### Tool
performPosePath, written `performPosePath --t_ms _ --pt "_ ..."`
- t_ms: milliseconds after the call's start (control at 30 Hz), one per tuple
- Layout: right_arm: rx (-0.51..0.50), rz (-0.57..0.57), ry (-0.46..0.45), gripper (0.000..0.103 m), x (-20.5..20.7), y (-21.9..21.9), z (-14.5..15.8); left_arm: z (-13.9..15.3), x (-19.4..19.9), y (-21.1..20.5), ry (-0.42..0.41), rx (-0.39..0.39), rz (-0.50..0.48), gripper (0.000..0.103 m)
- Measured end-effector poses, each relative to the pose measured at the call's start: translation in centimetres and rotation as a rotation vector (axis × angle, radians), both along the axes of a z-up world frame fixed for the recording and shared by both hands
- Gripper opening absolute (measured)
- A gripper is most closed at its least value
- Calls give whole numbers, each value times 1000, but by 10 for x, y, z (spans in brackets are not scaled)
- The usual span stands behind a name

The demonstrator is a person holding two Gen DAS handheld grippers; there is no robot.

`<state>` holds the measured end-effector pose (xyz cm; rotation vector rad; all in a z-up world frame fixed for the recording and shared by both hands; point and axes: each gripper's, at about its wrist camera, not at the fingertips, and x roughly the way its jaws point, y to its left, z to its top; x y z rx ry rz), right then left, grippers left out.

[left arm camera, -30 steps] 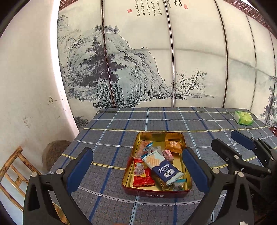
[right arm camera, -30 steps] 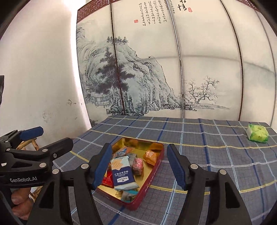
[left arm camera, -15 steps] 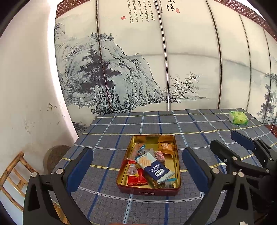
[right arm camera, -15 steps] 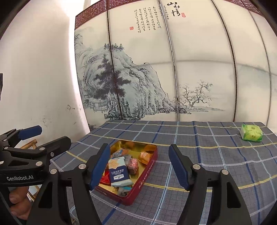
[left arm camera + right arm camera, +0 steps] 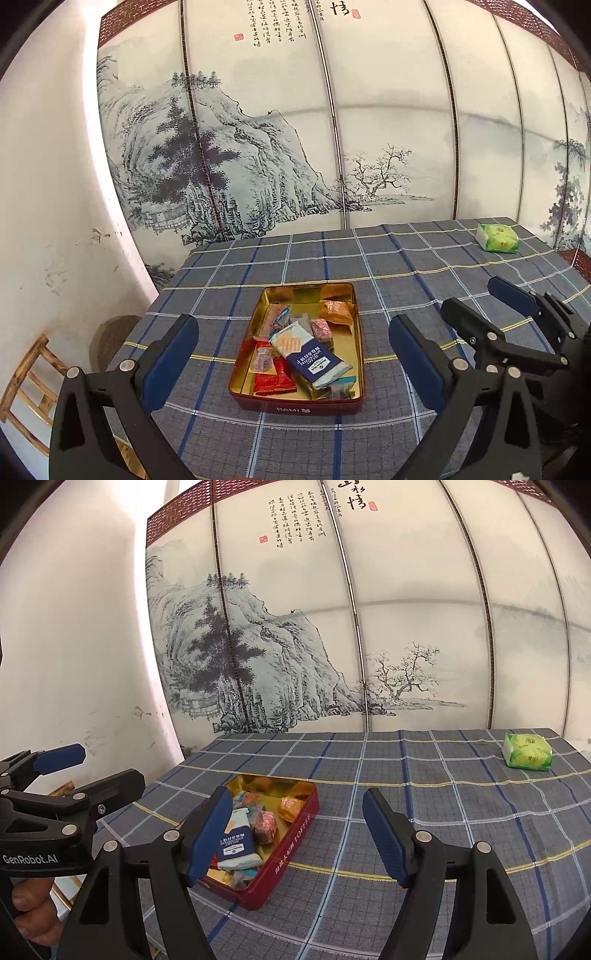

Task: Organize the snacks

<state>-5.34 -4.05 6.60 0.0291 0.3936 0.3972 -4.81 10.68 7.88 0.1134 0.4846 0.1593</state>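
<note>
Both tools up off the cloth, nothing in either. My left gripper (image 5: 293, 345) stands wide, pads apart with the tin framed between them in its own view. My right gripper (image 5: 297, 834) has just been opening its jaws, nothing between them; it stands open too, its left pad overlapping the tin's near corner in the picture only. The red tin (image 5: 295, 406) sits on the checked tablecloth (image 5: 461, 812), near my edge and left of centre: gold inside, crowded with wrapped snacks, a blue-and-white packet (image 5: 310, 354) lying slantwise on top, a red wrapper (image 5: 273, 380) beneath it, an orange one (image 5: 336, 312) toward the far wall. Far back right, alone and well apart from the tin, lies the green packet (image 5: 528, 755); I judge it the last stray. To do this well I would send the right gripper out to it, come down over it with jaws wide, and close gently, since the soft pack looks likely to crumple. Painted screen behind.
</note>
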Motion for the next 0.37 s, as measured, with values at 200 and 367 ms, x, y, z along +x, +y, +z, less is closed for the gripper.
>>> performPosePath --t_ms 200,367 --pt "-8 -59 57 75 21 -33 -19 -5 15 -21 14 14 -59 102" --pt "-65 -163 135 78 59 -86 -42 -11 40 -47 64 16 -85 102"
